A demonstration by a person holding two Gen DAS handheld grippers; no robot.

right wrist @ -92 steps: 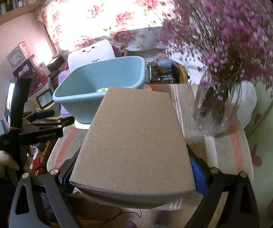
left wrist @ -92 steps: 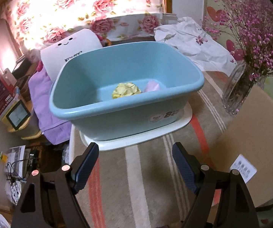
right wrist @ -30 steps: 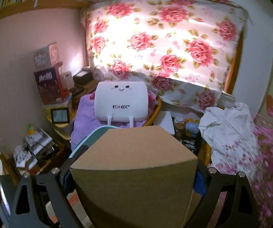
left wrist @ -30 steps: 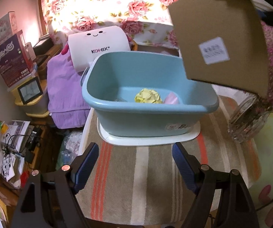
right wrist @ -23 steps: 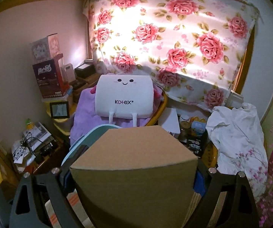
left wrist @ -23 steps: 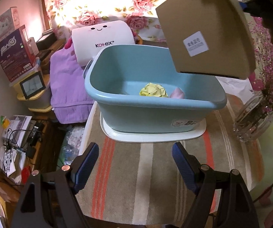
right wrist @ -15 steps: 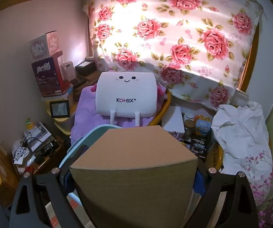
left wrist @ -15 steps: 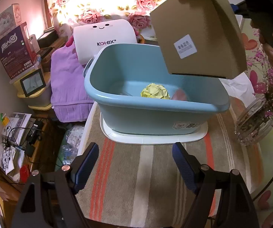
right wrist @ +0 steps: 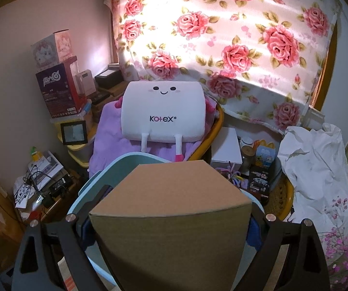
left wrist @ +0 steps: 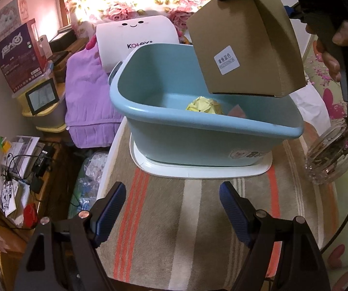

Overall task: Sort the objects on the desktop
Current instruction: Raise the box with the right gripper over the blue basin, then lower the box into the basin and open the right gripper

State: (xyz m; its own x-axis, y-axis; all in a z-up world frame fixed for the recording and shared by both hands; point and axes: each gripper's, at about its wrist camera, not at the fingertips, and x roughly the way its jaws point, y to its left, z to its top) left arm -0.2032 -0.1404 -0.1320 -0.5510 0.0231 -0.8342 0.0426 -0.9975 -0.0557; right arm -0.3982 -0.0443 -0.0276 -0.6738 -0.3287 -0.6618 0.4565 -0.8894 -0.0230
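Observation:
A brown cardboard box (left wrist: pixel 244 46) with a white label hangs above the right half of the light blue tub (left wrist: pixel 164 131). My right gripper (right wrist: pixel 170 228) is shut on the cardboard box (right wrist: pixel 171 220), which fills the lower middle of the right wrist view and hides most of the tub (right wrist: pixel 106 177) below it. Inside the tub lie a crumpled yellow paper ball (left wrist: pixel 201 104) and a pink object (left wrist: pixel 237 110). The tub stands on a white tray (left wrist: pixel 198 171). My left gripper (left wrist: pixel 172 202) is open over the striped tablecloth in front of the tub, holding nothing.
A glass vase (left wrist: pixel 331 155) with pink flowers stands at the right of the striped table (left wrist: pixel 174 218). Behind the tub are a white smiling pillow (left wrist: pixel 135 38) on purple cloth (left wrist: pixel 86 92) and stacked boxes (left wrist: pixel 16 53) at the left. Cables and papers litter the floor at the left.
The right gripper has carried the cardboard box down and leftward over the tub. The left gripper has stayed open over the tablecloth, nearly still.

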